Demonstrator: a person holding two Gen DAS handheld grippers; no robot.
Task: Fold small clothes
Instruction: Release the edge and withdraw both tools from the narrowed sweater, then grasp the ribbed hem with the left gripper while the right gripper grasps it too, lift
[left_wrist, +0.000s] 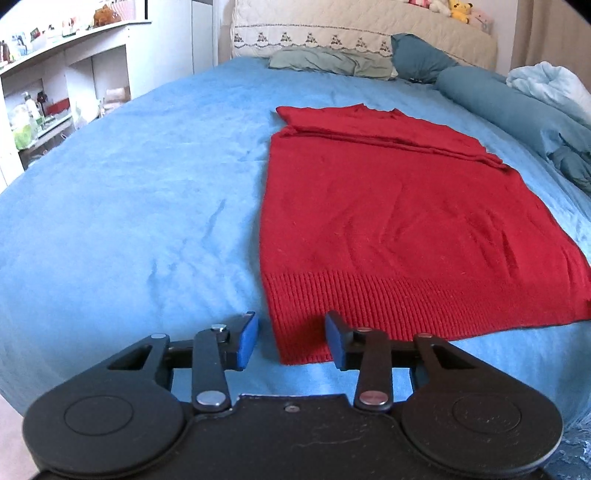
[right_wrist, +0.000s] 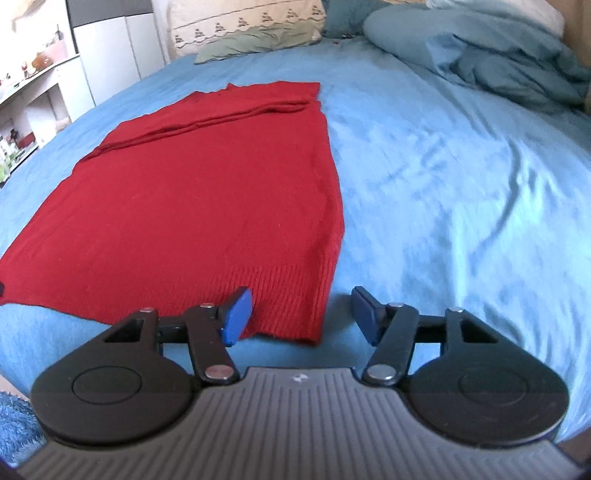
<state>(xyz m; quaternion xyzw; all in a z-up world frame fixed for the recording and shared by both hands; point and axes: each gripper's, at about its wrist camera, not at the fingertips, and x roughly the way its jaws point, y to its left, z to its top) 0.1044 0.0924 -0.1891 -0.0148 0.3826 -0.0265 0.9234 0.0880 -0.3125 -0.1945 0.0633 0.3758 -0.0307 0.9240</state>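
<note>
A red knit sweater (left_wrist: 388, 221) lies flat on the blue bed sheet (left_wrist: 129, 203), its sleeves folded in across the far end and its ribbed hem nearest me. My left gripper (left_wrist: 291, 341) is open, its blue pads on either side of the hem's near left corner. The sweater also shows in the right wrist view (right_wrist: 207, 192). My right gripper (right_wrist: 301, 315) is open around the hem's near right corner; one pad lies over the ribbed hem, the other over the sheet.
Pillows (left_wrist: 332, 61) and a rolled teal duvet (left_wrist: 517, 114) lie at the head and right side of the bed. White shelves (left_wrist: 55, 92) with small items stand to the left. The duvet also shows in the right wrist view (right_wrist: 480, 55).
</note>
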